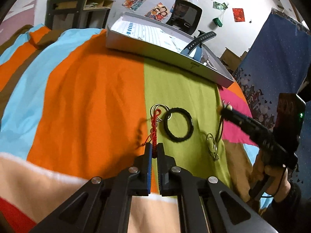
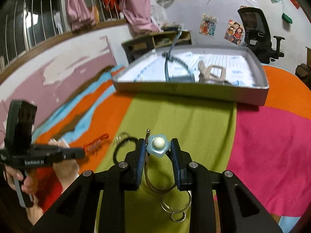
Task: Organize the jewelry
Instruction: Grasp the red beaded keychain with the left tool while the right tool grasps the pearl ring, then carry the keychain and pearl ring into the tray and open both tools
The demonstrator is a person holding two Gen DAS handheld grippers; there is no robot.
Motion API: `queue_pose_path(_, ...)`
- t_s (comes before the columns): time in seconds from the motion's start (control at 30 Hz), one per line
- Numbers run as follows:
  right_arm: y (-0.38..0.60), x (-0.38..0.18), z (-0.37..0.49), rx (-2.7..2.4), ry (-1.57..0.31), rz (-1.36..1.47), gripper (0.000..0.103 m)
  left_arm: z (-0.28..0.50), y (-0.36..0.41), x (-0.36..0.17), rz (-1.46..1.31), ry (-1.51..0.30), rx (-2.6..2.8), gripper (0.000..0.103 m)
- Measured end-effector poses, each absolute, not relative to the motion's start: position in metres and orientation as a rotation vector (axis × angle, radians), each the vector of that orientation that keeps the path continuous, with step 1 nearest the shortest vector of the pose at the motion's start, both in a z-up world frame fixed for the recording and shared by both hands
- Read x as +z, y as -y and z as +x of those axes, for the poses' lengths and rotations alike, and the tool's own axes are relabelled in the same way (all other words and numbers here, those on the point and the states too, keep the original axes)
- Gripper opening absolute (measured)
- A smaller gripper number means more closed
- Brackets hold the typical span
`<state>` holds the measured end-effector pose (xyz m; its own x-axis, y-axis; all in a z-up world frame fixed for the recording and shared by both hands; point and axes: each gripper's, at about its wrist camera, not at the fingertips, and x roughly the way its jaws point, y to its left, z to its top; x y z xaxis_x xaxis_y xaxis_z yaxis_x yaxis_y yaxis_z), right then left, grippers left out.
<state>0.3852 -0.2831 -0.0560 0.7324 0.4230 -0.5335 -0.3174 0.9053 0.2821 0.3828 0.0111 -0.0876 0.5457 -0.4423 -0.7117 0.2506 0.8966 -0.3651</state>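
My left gripper point(image 1: 154, 149) is shut on the near end of a red braided cord point(image 1: 155, 128), which lies on the green stripe of the bedspread with metal rings point(image 1: 158, 111) at its far end. A black hair tie point(image 1: 178, 125) lies just right of it. My right gripper point(image 2: 157, 148) is shut on a pale blue flower charm with a white bead point(image 2: 158, 145). The charm's thin wire bangle point(image 2: 155, 184) hangs below it, above the spread. In the right wrist view the left gripper point(image 2: 83, 153) holds the red cord point(image 2: 96, 143). The right gripper point(image 1: 225, 108) shows in the left wrist view.
A shallow grey box point(image 2: 190, 90) sits at the far end of the spread and holds watch straps and a beige band point(image 2: 211, 73). Loose silver rings point(image 2: 176, 208) lie on the green stripe beneath my right gripper. A black office chair point(image 2: 256, 35) stands by the wall.
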Motion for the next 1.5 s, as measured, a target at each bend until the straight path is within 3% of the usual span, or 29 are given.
queue_pose_path(0.33, 0.314, -0.02, 0.391, 0.359, -0.463, 0.257, 0.023, 0.378, 0.009, -0.051, -0.232, -0.781, -0.438, 0.005)
queue_pose_path(0.53, 0.337, 0.013, 0.416, 0.228, -0.341, 0.196, 0.023, 0.423, 0.027, -0.01, -0.224, -0.654, -0.386, 0.005)
queue_pose_path(0.67, 0.343, 0.009, 0.445, 0.103, -0.362, 0.143, 0.023, 0.467, 0.036, 0.004, -0.246, -0.622, -0.367, 0.005)
queue_pose_path(0.9, 0.344, 0.0, 0.486, 0.079, -0.344, 0.157, 0.023, 0.53, 0.057, -0.018, -0.235, -0.698, -0.337, 0.005)
queue_pose_path(1.27, 0.337, -0.032, 0.506, 0.07, -0.454, 0.167, 0.024, 0.548, 0.066, -0.051, -0.266, -0.781, -0.312, 0.005)
queue_pose_path(1.37, 0.336, -0.034, 0.507, 0.07, -0.463, 0.165, 0.028, 0.548, 0.067, -0.05, -0.267, -0.801, -0.296, 0.005)
queue_pose_path(1.47, 0.336, -0.033, 0.504, 0.062, -0.449, 0.158, 0.045, 0.546, 0.072, -0.046, -0.229, -0.804, -0.275, 0.009)
queue_pose_path(1.5, 0.336, -0.031, 0.501, 0.058, -0.438, 0.159, 0.045, 0.543, 0.074, -0.045, -0.223, -0.799, -0.273, 0.011)
